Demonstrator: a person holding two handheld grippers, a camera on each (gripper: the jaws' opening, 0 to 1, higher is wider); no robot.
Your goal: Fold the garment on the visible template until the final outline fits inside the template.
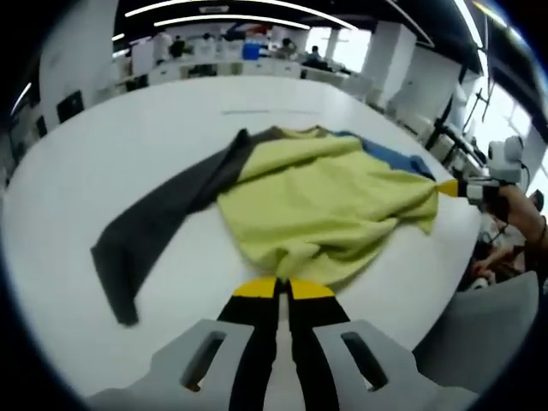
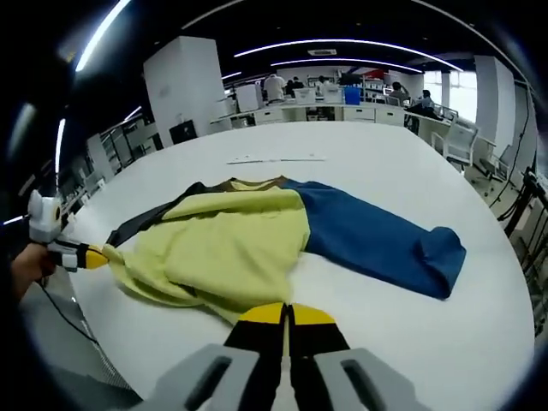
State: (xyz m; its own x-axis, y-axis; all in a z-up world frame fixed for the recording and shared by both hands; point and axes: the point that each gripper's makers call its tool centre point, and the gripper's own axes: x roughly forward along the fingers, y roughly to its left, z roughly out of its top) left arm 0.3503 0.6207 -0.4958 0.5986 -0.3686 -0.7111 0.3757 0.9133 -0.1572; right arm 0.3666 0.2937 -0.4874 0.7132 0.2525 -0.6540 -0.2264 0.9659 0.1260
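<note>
Left gripper view: our left gripper (image 1: 283,288) nearest, fingers clenched on yellow hem of garment (image 1: 325,205). Garment lies bunched on white desk (image 1: 128,137), dark sleeve (image 1: 154,231) trailing aside.

Right gripper view: our right gripper (image 2: 287,313) likewise pinching hem; blue sleeve (image 2: 385,240) sprawled. We judge folding barely begun; both sleeves unfolded, template unclear.

Bright ceiling strips (edges warped), sharp.
</note>
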